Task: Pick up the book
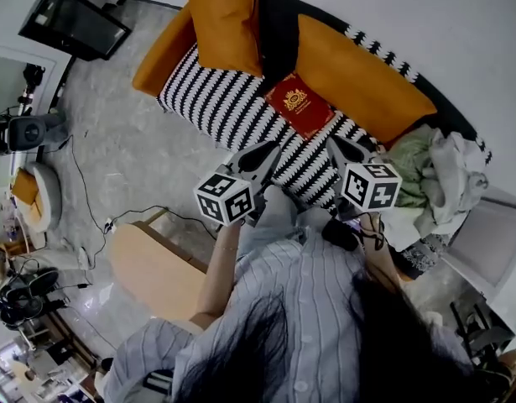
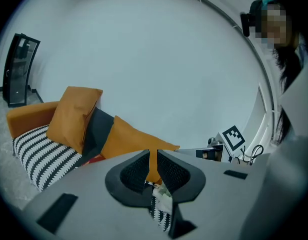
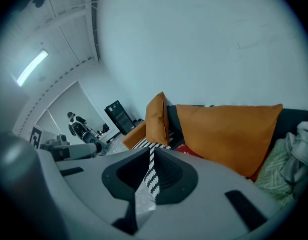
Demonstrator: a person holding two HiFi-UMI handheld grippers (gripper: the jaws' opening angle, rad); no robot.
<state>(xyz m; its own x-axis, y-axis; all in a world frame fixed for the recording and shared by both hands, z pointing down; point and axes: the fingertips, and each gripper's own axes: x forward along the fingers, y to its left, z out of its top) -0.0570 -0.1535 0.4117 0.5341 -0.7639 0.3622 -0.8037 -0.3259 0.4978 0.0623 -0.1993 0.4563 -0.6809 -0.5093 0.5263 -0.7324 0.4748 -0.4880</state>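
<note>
Step in hand, by the look of it: the approach to the book, with no contact yet; find the red book (image 1: 299, 104) lying flat on the striped seat of the sofa (image 1: 209, 99), just ahead of both tools and roughly between their lines of aim, left tool (image 1: 267, 151) on one side, right tool (image 1: 342, 146) on the other; note both tools shut tight and empty, jaws pressed together in each gripper view, with only striped fabric showing past the slit; so open first, and open wide, before coming any closer; probably best to grasp with one tool and hold the other back; bring it in low and nearly level toward the near edge of the book, one jaw sliding under the cover and the other over the top; expect the soft seat to give, so press the lower jaw slightly into it to get beneath; close on a good depth of the book rather than a corner alone, or risk the covers fanning open on the lift; keep clear of the big orange cushion (image 1: 358, 70) just beyond the book, and of the second orange cushion (image 1: 224, 11) further ahead of the left tool; lift straight up, keeping the book flat; as for containers: none made out near either tool; only a loose heap of clothes (image 1: 442, 170) off the right tool's outer side, piled on the sofa end, in no basket so far as can be told.
</note>
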